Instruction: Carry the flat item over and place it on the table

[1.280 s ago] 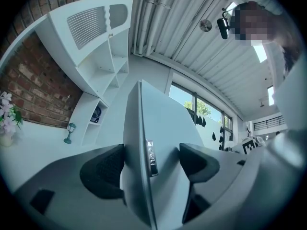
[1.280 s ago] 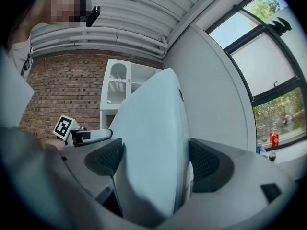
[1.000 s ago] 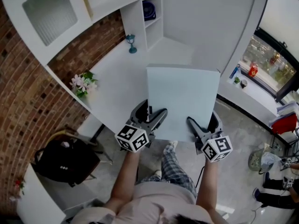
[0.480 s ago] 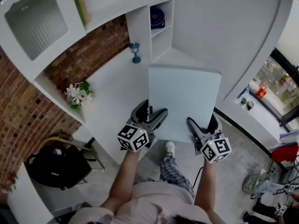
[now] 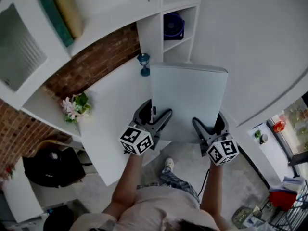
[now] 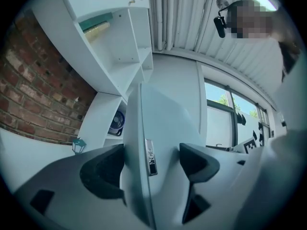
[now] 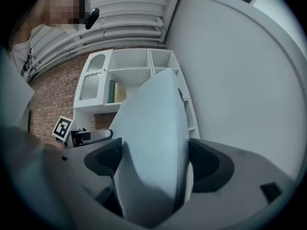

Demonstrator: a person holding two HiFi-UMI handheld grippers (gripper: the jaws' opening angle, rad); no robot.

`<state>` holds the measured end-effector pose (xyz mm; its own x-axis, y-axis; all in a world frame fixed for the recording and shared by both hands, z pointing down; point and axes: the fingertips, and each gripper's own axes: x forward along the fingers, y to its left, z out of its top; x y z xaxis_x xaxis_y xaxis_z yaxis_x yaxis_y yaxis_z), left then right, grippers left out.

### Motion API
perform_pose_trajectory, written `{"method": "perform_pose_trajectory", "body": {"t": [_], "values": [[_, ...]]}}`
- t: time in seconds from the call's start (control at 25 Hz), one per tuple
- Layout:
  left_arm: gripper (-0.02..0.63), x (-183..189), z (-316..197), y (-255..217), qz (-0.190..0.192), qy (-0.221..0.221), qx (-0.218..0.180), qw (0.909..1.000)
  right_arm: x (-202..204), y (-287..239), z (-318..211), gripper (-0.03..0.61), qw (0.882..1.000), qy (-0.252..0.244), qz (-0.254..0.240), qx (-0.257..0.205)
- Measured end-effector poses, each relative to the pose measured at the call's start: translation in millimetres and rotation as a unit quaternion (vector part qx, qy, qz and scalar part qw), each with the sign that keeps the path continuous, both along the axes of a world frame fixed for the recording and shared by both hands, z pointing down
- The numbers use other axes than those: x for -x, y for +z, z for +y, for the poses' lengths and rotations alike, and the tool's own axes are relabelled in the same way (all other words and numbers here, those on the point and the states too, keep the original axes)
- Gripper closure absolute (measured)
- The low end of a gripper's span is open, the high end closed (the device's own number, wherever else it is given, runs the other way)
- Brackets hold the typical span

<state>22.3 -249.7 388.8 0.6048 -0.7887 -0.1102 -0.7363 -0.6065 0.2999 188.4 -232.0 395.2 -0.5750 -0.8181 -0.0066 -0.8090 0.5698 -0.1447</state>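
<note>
The flat item (image 5: 190,97) is a pale grey-blue slab like a closed laptop, held level in front of me by its near edge, over the right part of the white table (image 5: 113,109). My left gripper (image 5: 156,112) is shut on its near left edge and my right gripper (image 5: 208,122) on its near right edge. In the left gripper view the flat item (image 6: 144,128) fills the gap of the left gripper (image 6: 151,166), a small port showing on its edge. In the right gripper view the flat item (image 7: 153,128) is clamped in the right gripper (image 7: 156,161).
A teal lantern ornament (image 5: 144,64) stands on the table just beyond the item's far left corner. A flower bunch (image 5: 73,106) lies at the table's left edge. White shelves hold a blue fan (image 5: 173,24) and books (image 5: 62,11). A black bag (image 5: 48,166) rests on a chair at lower left.
The table, lantern and shelves have slid closer and lower in the head view as I moved toward them. Both grippers keep the same hold on the flat item.
</note>
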Motion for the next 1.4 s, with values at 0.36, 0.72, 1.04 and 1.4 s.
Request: {"method": "perform_pose_trajectory", "body": {"t": [0.36, 0.72, 1.04, 1.4], "values": [[0.264, -3, -84, 14, -0.005, -0.047, 0.025, 0.9986, -3, 13, -99, 0.135, 0.999, -0.046, -0.001, 0.021], [0.264, 9, -130, 36, -0.006, -0.061, 0.059, 0.9963, 9, 34, -151, 0.135, 0.996, -0.065, -0.003, 0.056], [0.264, 14, -155, 76, -0.007, -0.073, 0.101, 0.9922, 14, 76, -179, 0.135, 0.991, -0.076, -0.002, 0.108], [0.264, 20, -168, 132, -0.002, -0.079, 0.159, 0.984, 19, 131, -194, 0.135, 0.982, -0.079, 0.0, 0.173]]}}
